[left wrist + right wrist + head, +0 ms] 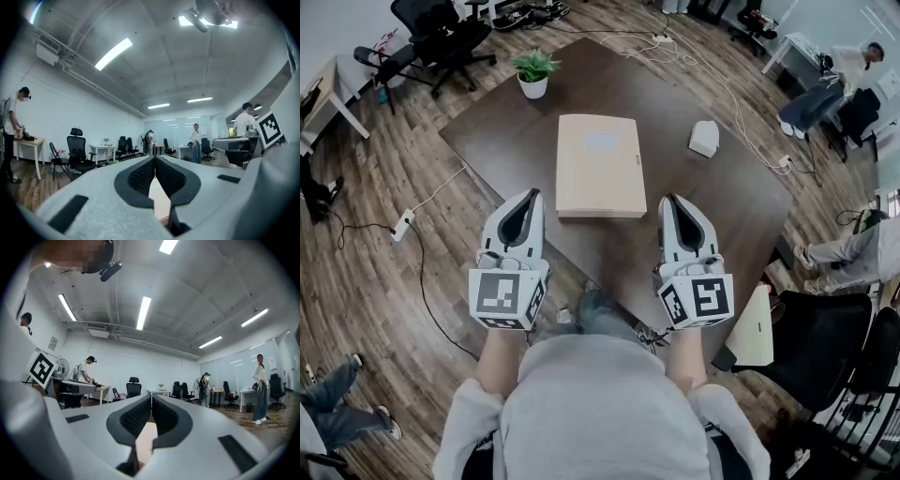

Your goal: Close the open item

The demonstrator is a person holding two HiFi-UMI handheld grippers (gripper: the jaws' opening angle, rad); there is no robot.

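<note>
Filling most of the head view, dark wood table (502,141) sits on plank floor (366,281), its near edge hidden behind the person's grey sweatshirt (600,412) and its right corner cut off by clutter. Tan flat box (600,164) lies in the middle of the table with its lid flat down. From above no gap or seam shows, so it looks closed, but the latch side can't be made out. Left gripper (532,194) is held just beside the box's near left corner, tips together and nothing between them. Its own view shows the ribbed pads meeting at the tip (154,159), with only a sliver of tan box (159,199) seen through the gap lower down. Right gripper (669,199) is just beside the near right corner, also clenched and empty. Its pads meet at the tip (151,397) in the right gripper view, again with a tan strip of box (143,439) behind. Whether either tip touches the box is unclear. Black office chair (441,37) stands off the far left corner, partly cropped. Potted plant (533,73) is on the table behind the box, well apart from it. Small white lump (704,138) sits to the box's right, too small to identify. Thin cable (727,98) runs across the far right of the table and off the frame. Power strip (402,225) lies on the floor at left.
</note>
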